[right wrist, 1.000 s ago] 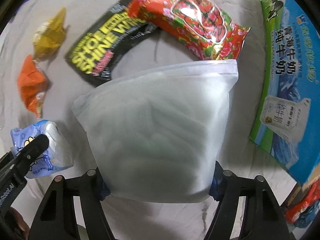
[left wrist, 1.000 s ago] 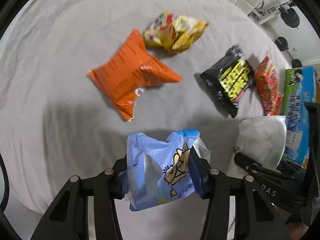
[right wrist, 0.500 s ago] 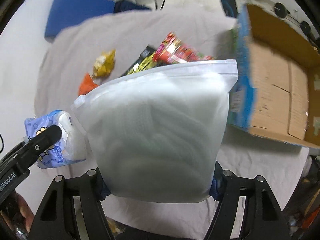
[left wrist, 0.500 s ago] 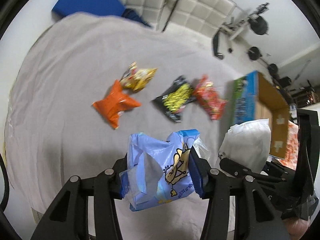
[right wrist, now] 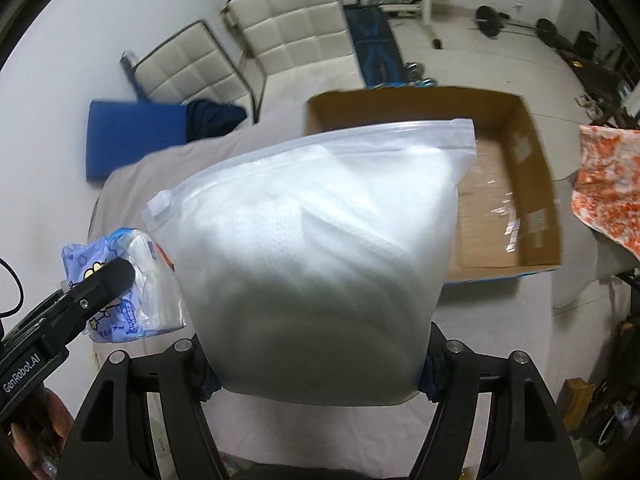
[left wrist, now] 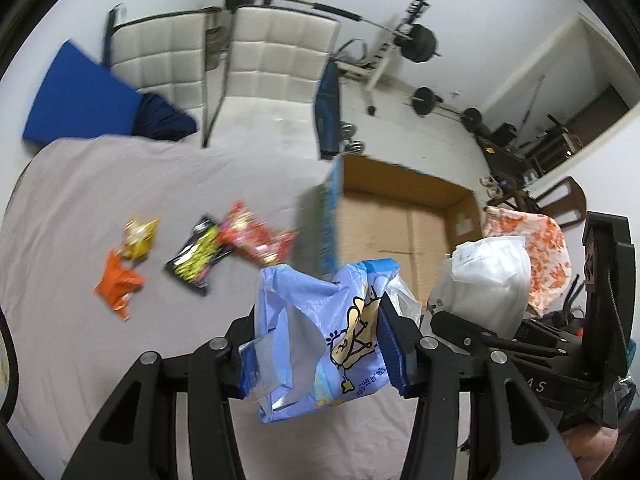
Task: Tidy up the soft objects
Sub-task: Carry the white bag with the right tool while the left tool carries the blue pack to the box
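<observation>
My left gripper (left wrist: pixel 320 354) is shut on a light blue tissue pack (left wrist: pixel 320 332) with a cartoon print, held high above the grey-covered table (left wrist: pixel 80 208). My right gripper (right wrist: pixel 318 372) is shut on a frosted white zip bag (right wrist: pixel 320 248) full of white soft material, which fills most of the right wrist view. The zip bag (left wrist: pixel 486 280) also shows at the right of the left wrist view, and the tissue pack (right wrist: pixel 128 292) at the left of the right wrist view. An open cardboard box (right wrist: pixel 516 184) with blue printed sides stands beyond both.
On the table lie an orange snack bag (left wrist: pixel 118 284), a yellow one (left wrist: pixel 140 236), a black one (left wrist: pixel 198 256) and a red one (left wrist: pixel 256 240). An orange-and-white cloth (right wrist: pixel 608 184) hangs right of the box. White chairs (left wrist: pixel 256 56), a blue mat (left wrist: pixel 80 96) and weights (left wrist: pixel 420 40) stand behind.
Both grippers have risen well above the table with their loads still held. The snack bags have shrunk in view, and the open box and the room behind have come into sight.
</observation>
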The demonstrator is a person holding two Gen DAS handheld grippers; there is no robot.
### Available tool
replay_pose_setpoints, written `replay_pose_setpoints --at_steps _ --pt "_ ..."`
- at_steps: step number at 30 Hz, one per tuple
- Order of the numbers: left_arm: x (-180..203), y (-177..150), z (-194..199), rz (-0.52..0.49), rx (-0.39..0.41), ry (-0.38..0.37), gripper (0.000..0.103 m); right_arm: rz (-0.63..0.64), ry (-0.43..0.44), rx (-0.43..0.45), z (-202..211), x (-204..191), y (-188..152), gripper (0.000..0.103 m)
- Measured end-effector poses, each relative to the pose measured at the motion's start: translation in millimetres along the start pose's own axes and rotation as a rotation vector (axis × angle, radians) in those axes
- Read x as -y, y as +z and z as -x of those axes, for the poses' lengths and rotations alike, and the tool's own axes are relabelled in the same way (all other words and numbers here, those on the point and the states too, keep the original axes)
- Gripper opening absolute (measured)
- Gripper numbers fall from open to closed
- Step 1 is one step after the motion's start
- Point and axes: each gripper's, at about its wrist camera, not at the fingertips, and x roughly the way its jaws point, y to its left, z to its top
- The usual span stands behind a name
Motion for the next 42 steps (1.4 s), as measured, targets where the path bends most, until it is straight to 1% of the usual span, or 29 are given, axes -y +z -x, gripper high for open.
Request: replay_pose_setpoints --at_steps 2,3,5,7,8,11,16,18,25,29,31,35,37,39,42 --pt "20.5 9.8 -6.5 -0.019 0.003 -0.009 0.047 -0.021 -0.007 0.02 17.5 28.9 0.1 0.075" --pt "32.2 15.6 -11.0 -0.032 0.007 -0.009 0.047 -0.028 -0.008 0.027 25.4 39.0 12.5 0.075" --pt "48.8 25.1 -20.1 -0.049 0.012 -0.005 0.047 -0.037 -0.02 0.037 33.8 55.5 25.4 0.075" --pt "63.5 35.8 -30.2 -0.061 0.011 -0.009 0.047 -0.05 -0.027 0.047 32.5 69.6 41.6 0.075" --pt "70.1 40.9 -35.7 -0.067 0.01 -0.007 0.047 -0.055 -0.032 0.049 32.9 76.5 56.1 0.075" --pt "90.2 56.8 -58.4 -0.079 0.0 -0.003 0.047 -0.075 -0.044 0.05 29.7 104.5 77.0 0.075" --pt "113.6 80.3 -107.9 -0.083 -0.047 -0.002 0.047 -0.096 -0.059 0.027 -1.1 151.9 121.0 0.075" --pt "118.2 87.9 -131.9 -0.075 -0.081 -0.007 0.047 -0.101 -0.068 0.004 -23.1 169.2 139.8 0.075" --pt "123.9 108.8 -217.8 -0.029 -0.227 -0.033 0.047 -0.114 -0.094 -0.092 -98.5 223.5 176.9 0.075" --pt "125.7 116.0 -258.7 -0.012 -0.286 -0.041 0.048 -0.118 -0.094 -0.148 -140.9 250.6 193.8 0.076" --pt "130.1 118.3 -275.4 -0.023 -0.305 -0.027 0.048 -0.111 -0.1 -0.162 -155.8 259.4 200.7 0.076" --pt "138.4 123.8 -297.0 -0.042 -0.316 -0.002 0.05 -0.099 -0.105 -0.186 -179.1 273.7 215.8 0.077" --pt "141.0 126.0 -306.7 -0.044 -0.321 0.016 0.053 -0.096 -0.103 -0.185 -181.4 272.6 221.7 0.078" --pt "143.1 129.0 -315.6 -0.047 -0.324 0.036 0.054 -0.081 -0.115 -0.19 -187.8 274.1 228.7 0.08" --pt "149.0 132.2 -329.4 -0.059 -0.338 0.042 0.058 -0.057 -0.137 -0.203 -197.8 275.3 236.2 0.083"
